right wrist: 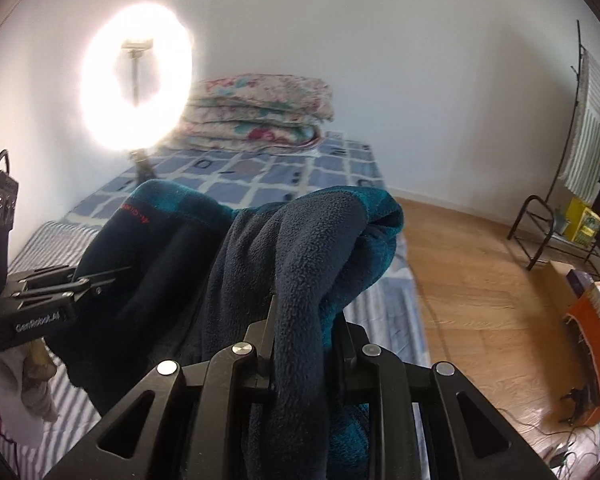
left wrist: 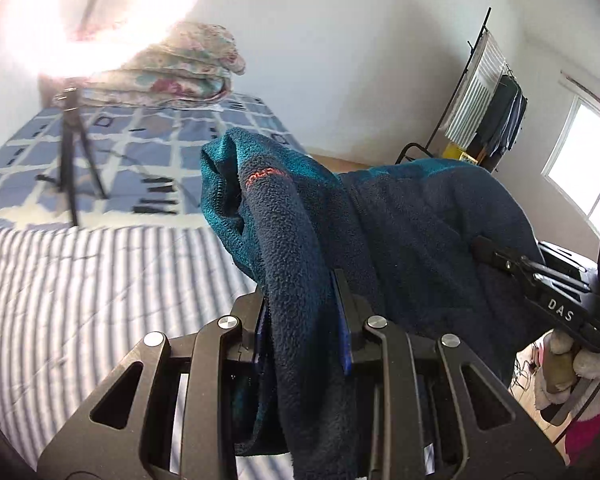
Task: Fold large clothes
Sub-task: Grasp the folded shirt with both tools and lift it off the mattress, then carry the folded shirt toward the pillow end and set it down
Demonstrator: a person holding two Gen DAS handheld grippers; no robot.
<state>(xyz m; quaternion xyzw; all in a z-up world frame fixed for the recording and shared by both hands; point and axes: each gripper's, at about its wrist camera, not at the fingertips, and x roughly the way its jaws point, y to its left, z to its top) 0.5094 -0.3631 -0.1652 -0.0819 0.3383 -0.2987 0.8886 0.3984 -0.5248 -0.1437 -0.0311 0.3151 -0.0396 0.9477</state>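
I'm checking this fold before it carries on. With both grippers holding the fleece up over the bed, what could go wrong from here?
1. The left gripper and right gripper each pinch a thick, bunched roll of the fleece jacket; it might slip out or land crumpled.
2. The tripod stands on the bed nearby; swinging fabric could catch it.

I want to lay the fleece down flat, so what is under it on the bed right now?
Under the held-up fleece lies the striped sheet, with the blue checked cover farther back. The patch directly beneath the fleece is hidden by it and both grippers.
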